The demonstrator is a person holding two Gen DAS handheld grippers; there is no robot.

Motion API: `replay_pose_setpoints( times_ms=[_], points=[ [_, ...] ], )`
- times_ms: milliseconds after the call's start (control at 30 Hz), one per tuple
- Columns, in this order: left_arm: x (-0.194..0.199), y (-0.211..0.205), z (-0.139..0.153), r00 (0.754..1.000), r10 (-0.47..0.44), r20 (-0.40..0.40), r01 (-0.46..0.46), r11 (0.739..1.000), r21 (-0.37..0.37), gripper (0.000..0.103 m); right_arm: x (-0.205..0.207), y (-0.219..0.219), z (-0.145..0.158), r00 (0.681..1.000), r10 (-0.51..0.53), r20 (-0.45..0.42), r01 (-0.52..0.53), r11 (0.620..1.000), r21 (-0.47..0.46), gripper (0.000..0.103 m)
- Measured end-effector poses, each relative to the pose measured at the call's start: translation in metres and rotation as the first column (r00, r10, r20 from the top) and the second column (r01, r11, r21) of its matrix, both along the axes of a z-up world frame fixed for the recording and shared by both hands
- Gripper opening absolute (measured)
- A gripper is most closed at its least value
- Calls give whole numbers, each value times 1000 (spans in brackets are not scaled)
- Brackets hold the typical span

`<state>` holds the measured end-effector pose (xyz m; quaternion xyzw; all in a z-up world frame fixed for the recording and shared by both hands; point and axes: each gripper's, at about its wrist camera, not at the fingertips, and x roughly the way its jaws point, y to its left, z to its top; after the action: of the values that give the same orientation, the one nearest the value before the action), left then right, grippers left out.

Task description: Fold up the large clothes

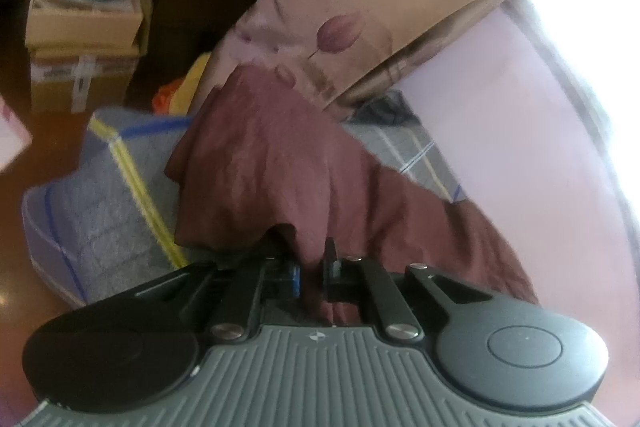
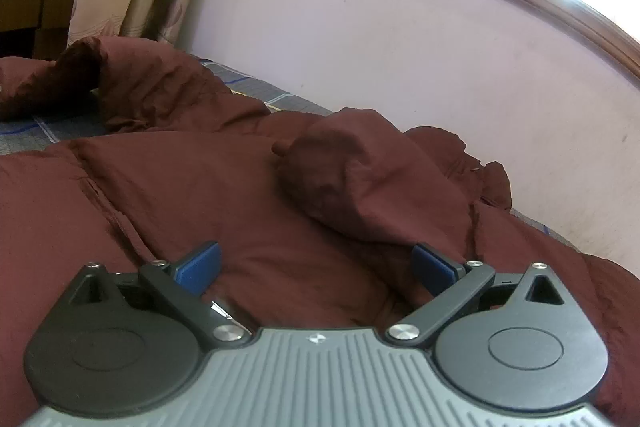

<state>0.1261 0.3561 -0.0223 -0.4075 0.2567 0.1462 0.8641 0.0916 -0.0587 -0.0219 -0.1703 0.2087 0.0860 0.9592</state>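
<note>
A maroon padded jacket (image 2: 224, 195) sprawls across the bed's checked blanket (image 1: 104, 211), beside the lilac wall (image 2: 360, 39) and tulip-print curtain (image 1: 360, 19). The left tongs (image 1: 314, 273) are clamped on a fold of its fabric, which drapes forward. The right tongs (image 2: 316, 267) gape wide over the body (holding nothing). The slippery bunch could pull free if lifted alone, dragging the jacket askew.

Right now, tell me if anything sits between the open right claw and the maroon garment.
Nothing visible does. The right claw hangs open directly over the maroon garment, with only bare cloth between its pads. The raised fold just ahead is part of the same garment.
</note>
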Motion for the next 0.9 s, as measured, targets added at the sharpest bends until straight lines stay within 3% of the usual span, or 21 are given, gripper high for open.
replay_pose_setpoints(
  times_ms=[367,467,567,733,900],
  points=[
    [5,-55,79,982,-109,156,72,971,228,8,-2,-2,2,1000,-22,20,21,999,27,103],
    [13,-79,103,971,-149,185,92,954,286,8,-3,-11,5,998,-52,31,49,995,84,103],
    [25,-108,124,958,-204,204,128,933,335,6,-5,-29,13,996,-88,30,81,976,203,103],
    [44,-175,155,913,-338,227,226,884,409,6,-16,-67,28,988,-153,3,138,900,415,103],
    [60,-247,169,854,-466,229,335,832,443,5,-37,-92,40,982,-189,19,158,868,470,103]
  ],
)
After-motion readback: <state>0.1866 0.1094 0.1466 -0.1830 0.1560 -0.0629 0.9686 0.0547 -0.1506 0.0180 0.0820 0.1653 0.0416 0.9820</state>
